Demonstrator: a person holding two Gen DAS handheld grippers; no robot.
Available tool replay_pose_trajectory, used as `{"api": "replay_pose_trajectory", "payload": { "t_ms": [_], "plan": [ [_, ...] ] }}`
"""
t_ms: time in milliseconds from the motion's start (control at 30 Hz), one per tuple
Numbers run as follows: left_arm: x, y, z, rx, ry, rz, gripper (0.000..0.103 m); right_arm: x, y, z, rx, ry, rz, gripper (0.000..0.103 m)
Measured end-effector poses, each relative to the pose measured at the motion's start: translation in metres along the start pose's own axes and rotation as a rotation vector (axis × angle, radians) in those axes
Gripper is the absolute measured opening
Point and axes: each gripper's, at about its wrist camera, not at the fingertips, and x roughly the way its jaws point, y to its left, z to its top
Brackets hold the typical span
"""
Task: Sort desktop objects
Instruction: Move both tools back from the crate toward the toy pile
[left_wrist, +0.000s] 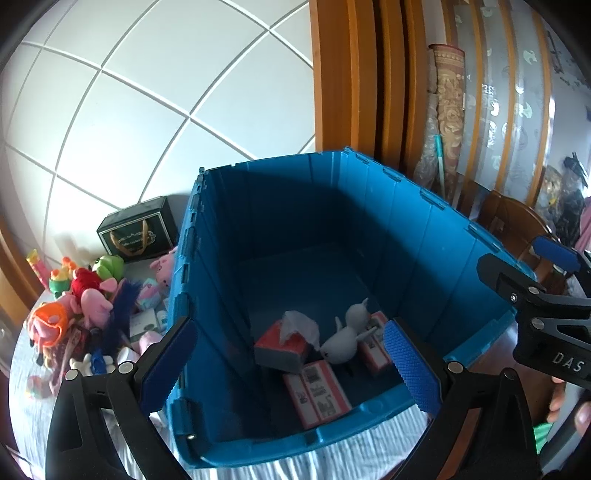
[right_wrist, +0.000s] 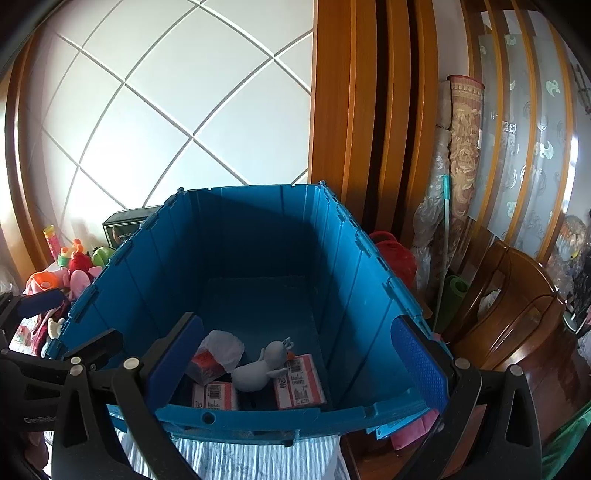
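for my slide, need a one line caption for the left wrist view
Open left gripper over a blue bin holding a white plush and tissue packs.

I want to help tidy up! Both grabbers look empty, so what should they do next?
Probably swing the left gripper over to the toy pile left of the blue bin and pick one up. Both it and the right gripper are open and hold nothing, the bin already has tissue packs and a white plush toy inside, and plenty of toys lie unsorted.

A cloth-covered table (left_wrist: 280, 461) bears the blue crate (left_wrist: 424, 236), with a toy heap (left_wrist: 88, 306) (and a dark box (left_wrist: 138, 230)) left of the crate.
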Motion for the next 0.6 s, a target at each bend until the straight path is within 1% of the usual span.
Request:
{"api": "replay_pose_trajectory", "payload": {
  "t_ms": [200,333,467,600],
  "plan": [
    [-0.012,0.021,-0.005,-0.014,-0.017,0.007,0.102,-0.003,0.02,0.001,-0.012,0.003,0.016,0.103],
    [-0.022,0.044,-0.009,-0.032,-0.031,0.014,0.102,-0.005,0.043,0.002,-0.029,-0.005,0.038,0.103],
    [-0.032,0.075,-0.018,-0.06,-0.038,0.032,0.102,-0.01,0.073,0.003,-0.052,-0.009,0.059,0.103],
    [-0.044,0.122,-0.034,-0.108,-0.042,0.058,0.102,-0.018,0.113,0.003,-0.075,-0.021,0.096,0.103]
  ]
}}
